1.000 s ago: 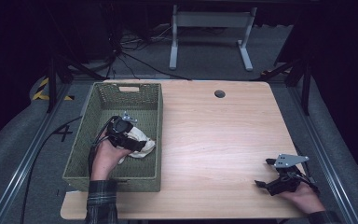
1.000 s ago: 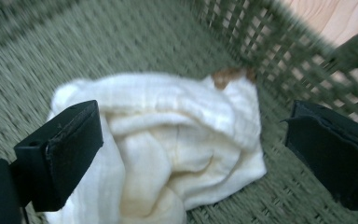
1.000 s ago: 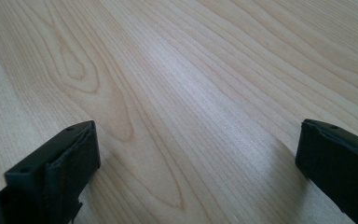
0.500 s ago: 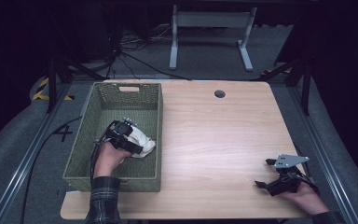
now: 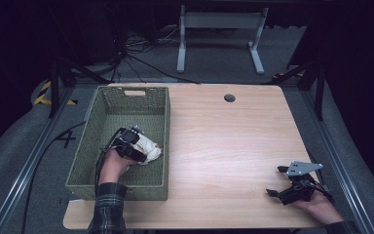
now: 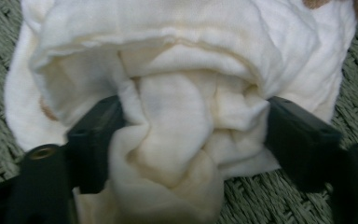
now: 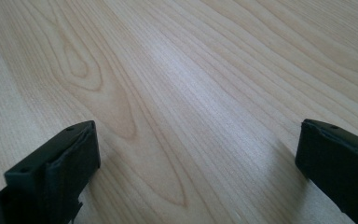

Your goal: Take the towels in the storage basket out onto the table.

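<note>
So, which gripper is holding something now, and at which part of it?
The left gripper pinches a bunched fold of the white cloth inside the woven basket. The right gripper is open, holding nothing.

Left gripper [image 5: 132, 146] with the white cloth [image 5: 148, 148] drifts slightly toward me inside the basket [image 5: 111, 100]; my forearm pulls back too, jaws pinching the cloth.

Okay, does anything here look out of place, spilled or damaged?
Nothing stands out. The left gripper pinches a crumpled white cloth lying in the green woven basket. The cloth shows faint yellowish marks. The right gripper rests open on the bare wooden table.
</note>
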{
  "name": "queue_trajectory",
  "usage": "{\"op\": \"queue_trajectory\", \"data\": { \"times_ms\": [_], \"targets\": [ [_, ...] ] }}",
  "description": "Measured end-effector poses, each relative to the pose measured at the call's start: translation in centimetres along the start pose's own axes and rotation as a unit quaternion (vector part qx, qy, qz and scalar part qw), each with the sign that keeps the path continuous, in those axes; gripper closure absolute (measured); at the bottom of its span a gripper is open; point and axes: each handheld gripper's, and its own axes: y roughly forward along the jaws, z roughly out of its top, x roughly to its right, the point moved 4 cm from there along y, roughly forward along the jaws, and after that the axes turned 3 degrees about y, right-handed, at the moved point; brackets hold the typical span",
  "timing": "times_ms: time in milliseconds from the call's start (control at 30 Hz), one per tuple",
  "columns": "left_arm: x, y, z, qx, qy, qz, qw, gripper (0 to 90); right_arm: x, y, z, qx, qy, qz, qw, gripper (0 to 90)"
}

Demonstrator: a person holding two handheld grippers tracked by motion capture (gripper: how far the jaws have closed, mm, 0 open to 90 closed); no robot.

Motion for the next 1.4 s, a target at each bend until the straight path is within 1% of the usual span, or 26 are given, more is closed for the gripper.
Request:
{"op": "queue_trajectory", "data": {
  "times_ms": [33,67,100,133,167,200,267,367,467,533,567,667,767,833,867,900,967,1000,1067,1100,1200,1300,1400],
  "targets": [
    [0.0,-0.2,0.0,0.002,0.002,0.010,1.0000,40.2,0.0,0.0,0.0,0.000,0.000,0.000,1.0000,0.0],
    [0.0,-0.2,-0.1,0.003,-0.001,0.008,1.0000,46.9,0.0,0.0,0.0,0.000,0.000,0.000,1.0000,0.0],
    [0.0,-0.4,-0.1,0.002,-0.002,0.008,1.0000,50.0,0.0,0.0,0.0,0.000,0.000,0.000,1.0000,0.0],
    [-0.1,-0.4,-0.1,0.002,-0.002,0.011,0.9999,56.3,0.0,0.0,0.0,0.000,0.000,0.000,1.0000,0.0],
    [-0.1,-0.5,-0.1,0.000,-0.007,0.010,0.9999,58.8,0.0,0.0,0.0,0.000,0.000,0.000,1.0000,0.0],
    [-0.1,-0.6,-0.1,0.000,-0.006,0.011,0.9999,62.4,0.0,0.0,0.0,0.000,0.000,0.000,1.0000,0.0],
    [-0.1,-0.7,-0.2,-0.001,-0.015,0.005,0.9999,67.3,0.0,0.0,0.0,0.000,0.000,0.000,1.0000,0.0],
    [-0.1,-1.0,-0.2,0.003,-0.021,-0.001,0.9998,71.4,0.0,0.0,0.0,0.000,0.000,0.000,1.0000,0.0],
    [-0.1,-1.4,-0.1,0.016,-0.026,-0.010,0.9995,72.5,0.0,0.0,0.0,0.000,0.000,0.000,1.0000,0.0],
    [-0.2,-1.8,0.0,0.037,-0.030,-0.021,0.9986,72.7,0.0,0.0,0.0,0.000,0.000,0.000,1.0000,0.0],
    [-0.2,-2.1,0.0,0.051,-0.034,-0.026,0.9978,72.8,0.0,0.0,0.0,0.000,0.000,0.000,1.0000,0.0],
    [-0.2,-2.6,0.0,0.070,-0.033,-0.031,0.9965,72.9,0.0,0.0,0.0,0.000,0.000,0.000,1.0000,0.0],
    [-0.2,-3.3,0.1,0.104,-0.038,-0.037,0.9931,72.9,0.0,0.0,0.0,0.001,0.000,0.000,1.0000,0.0],
    [-0.2,-3.7,0.2,0.124,-0.037,-0.042,0.9907,72.9,0.0,0.0,0.0,0.000,0.000,0.000,1.0000,0.0],
    [-0.2,-3.7,0.2,0.124,-0.037,-0.042,0.9907,73.0,0.0,0.0,0.0,0.000,0.000,0.000,1.0000,0.0],
    [-0.1,-3.9,0.2,0.134,-0.039,-0.043,0.9893,73.0,0.0,0.0,0.0,0.000,0.000,0.000,1.0000,0.0],
    [-0.1,-4.3,0.4,0.150,-0.037,-0.049,0.9869,73.0,0.0,0.0,0.0,0.000,0.000,0.000,1.0000,0.0],
    [-0.1,-4.5,0.4,0.154,-0.040,-0.049,0.9860,73.0,0.0,0.0,0.0,0.000,-0.001,0.000,1.0000,0.0],
    [-0.3,-5.0,0.3,0.171,-0.039,-0.052,0.9831,73.1,0.0,0.0,0.0,0.000,0.000,0.000,1.0000,0.0],
    [-0.3,-5.2,0.3,0.180,-0.040,-0.056,0.9812,73.1,0.0,0.0,0.0,0.000,0.000,0.000,1.0000,0.0],
    [-0.4,-5.7,0.4,0.196,-0.038,-0.061,0.9779,73.2,0.0,0.0,0.0,0.000,0.000,0.000,1.0000,0.0],
    [-0.3,-6.4,0.5,0.221,-0.031,-0.070,0.9724,73.1,0.0,0.0,0.0,0.000,-0.001,0.000,1.0000,0.0],
    [-0.1,-7.1,0.5,0.238,-0.029,-0.077,0.9679,73.1,0.0,0.0,0.0,0.000,-0.001,0.000,1.0000,0.0]
  ]
}}
